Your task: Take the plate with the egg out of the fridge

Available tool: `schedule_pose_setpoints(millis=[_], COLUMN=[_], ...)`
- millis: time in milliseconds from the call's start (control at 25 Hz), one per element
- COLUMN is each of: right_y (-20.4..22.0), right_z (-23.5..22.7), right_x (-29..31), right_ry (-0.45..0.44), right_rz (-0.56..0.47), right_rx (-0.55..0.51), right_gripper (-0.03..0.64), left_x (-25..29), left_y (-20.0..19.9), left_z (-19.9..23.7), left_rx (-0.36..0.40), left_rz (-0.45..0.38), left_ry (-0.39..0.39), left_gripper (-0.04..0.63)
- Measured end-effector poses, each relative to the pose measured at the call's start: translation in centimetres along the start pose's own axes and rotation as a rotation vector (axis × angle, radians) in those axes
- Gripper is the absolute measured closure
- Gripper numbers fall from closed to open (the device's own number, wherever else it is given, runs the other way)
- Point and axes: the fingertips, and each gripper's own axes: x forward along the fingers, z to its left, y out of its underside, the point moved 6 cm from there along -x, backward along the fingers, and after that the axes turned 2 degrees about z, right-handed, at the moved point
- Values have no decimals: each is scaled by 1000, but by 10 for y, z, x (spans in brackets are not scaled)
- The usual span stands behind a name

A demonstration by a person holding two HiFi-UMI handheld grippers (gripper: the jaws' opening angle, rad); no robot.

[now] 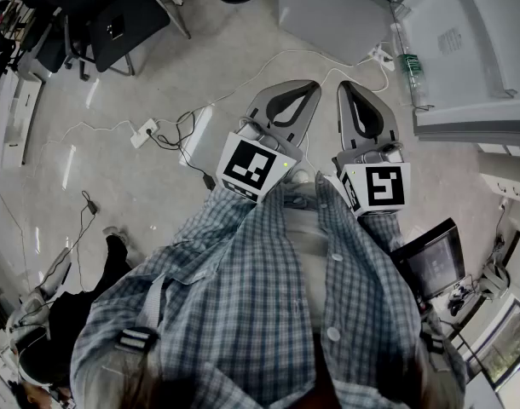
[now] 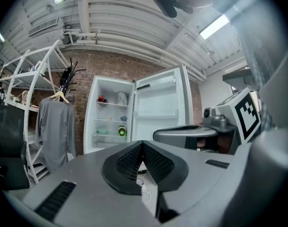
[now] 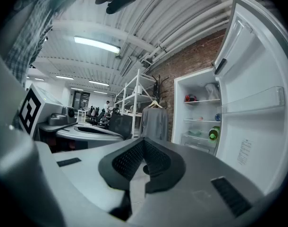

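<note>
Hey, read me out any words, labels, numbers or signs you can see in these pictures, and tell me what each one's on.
No text here can be read.
Sticker on the inside of the fridge door: printed lines, too small to read.
Label on the bottle in the door: too blurred to read.
Marker cubes: black-and-white square patterns only, no letters.

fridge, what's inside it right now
The open fridge shows a red item on the top shelf, a green bottle lower down, and small things too far off to name. No plate with an egg can be made out.
</note>
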Motion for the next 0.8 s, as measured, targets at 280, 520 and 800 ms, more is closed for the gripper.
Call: schedule_pose_setpoints(millis=[280, 520, 800], right_y=[1, 0, 0], right_z=[-1, -1, -4], right_x=[0, -1, -1], right_ry=[0, 11, 18], right_rz=[0, -9, -17], right_rx=[-11, 9, -5], right_gripper=[611, 611, 611], left_x=[1, 0, 1], left_y=[1, 0, 1], left_z=[0, 0, 2], left_rx=[-3, 0, 0], left_rz=[-1, 0, -7], left_ry=[5, 5, 1], left_gripper=[589, 588, 588])
